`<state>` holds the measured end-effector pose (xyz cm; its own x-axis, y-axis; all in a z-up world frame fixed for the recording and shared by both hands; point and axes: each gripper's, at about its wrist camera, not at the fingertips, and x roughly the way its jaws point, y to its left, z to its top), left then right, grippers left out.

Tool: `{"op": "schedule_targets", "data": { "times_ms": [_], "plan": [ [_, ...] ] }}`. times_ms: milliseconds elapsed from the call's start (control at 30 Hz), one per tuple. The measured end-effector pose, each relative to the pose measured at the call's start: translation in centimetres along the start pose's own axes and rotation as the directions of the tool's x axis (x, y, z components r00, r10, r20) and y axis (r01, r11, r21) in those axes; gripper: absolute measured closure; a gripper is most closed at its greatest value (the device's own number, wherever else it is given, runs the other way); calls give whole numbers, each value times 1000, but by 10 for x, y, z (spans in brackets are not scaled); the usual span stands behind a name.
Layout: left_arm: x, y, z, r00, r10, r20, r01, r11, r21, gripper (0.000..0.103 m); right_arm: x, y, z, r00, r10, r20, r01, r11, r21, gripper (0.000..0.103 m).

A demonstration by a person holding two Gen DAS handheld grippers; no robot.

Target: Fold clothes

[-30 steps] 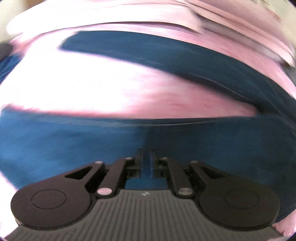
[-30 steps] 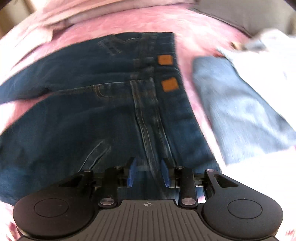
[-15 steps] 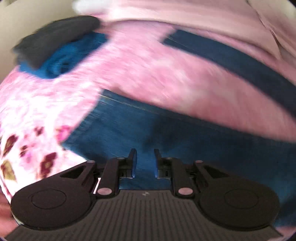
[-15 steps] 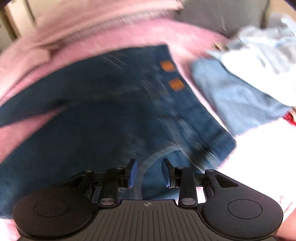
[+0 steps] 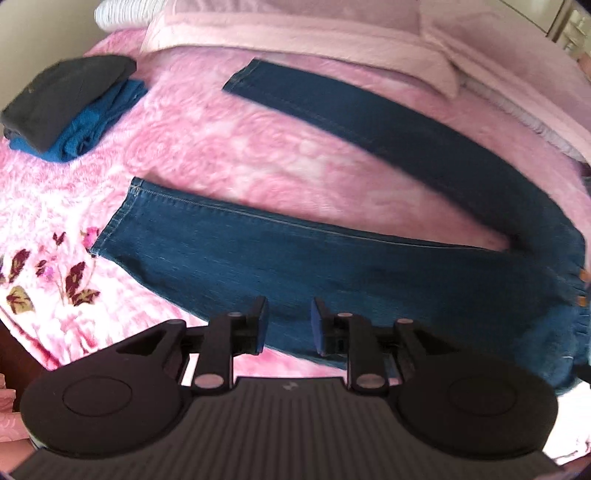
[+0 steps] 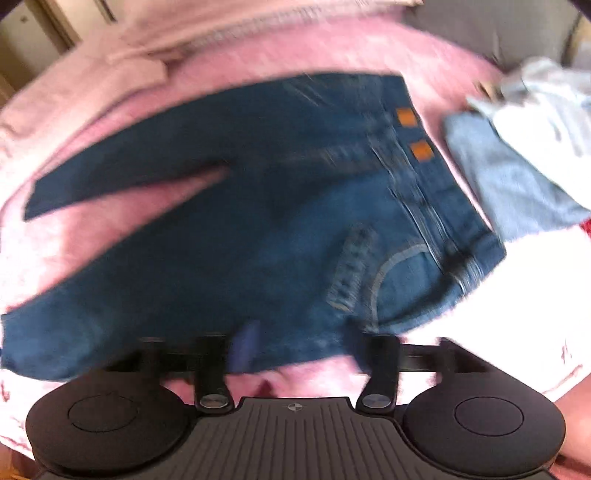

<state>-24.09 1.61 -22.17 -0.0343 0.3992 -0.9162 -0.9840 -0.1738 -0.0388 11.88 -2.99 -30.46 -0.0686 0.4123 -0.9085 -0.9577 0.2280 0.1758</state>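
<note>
Dark blue jeans [image 5: 332, 254] lie flat on a pink blanket [image 5: 229, 147], legs spread in a V with hems pointing left. In the right wrist view the jeans [image 6: 258, 221] show their waistband, front pocket and two orange tags at the right. My left gripper [image 5: 287, 325] hovers open over the near leg's lower edge, nothing between its fingers. My right gripper [image 6: 299, 350] stands open wide at the near edge of the hip area, blurred by motion, holding nothing.
A folded dark grey garment on a blue one [image 5: 70, 110] sits at the far left of the bed. Light blue jeans [image 6: 517, 184] and pale clothes [image 6: 543, 103] lie right of the waistband. Pink pillows [image 5: 332, 33] line the far side.
The left gripper opened, let go of the jeans leg and pulled back, so the whole leg shows. The right gripper backed away toward the near edge and opened wider.
</note>
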Motion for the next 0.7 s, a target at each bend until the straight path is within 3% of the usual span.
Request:
{"op": "schedule_targets", "data": {
  "times_ms": [167, 467, 700],
  "plan": [
    [-50, -29, -26, 999, 18, 51, -19, 1000, 14, 77, -32, 10, -9, 999, 34, 24, -32, 996, -83, 29],
    [-137, -80, -97, 992, 13, 125, -24, 996, 88, 75, -119, -35, -80, 997, 67, 37, -60, 984, -167, 29],
    [-201, -112, -141, 980, -19, 200, -10, 989, 145, 72, -175, -56, -106, 993, 71, 90, -53, 981, -187, 29]
  ]
}}
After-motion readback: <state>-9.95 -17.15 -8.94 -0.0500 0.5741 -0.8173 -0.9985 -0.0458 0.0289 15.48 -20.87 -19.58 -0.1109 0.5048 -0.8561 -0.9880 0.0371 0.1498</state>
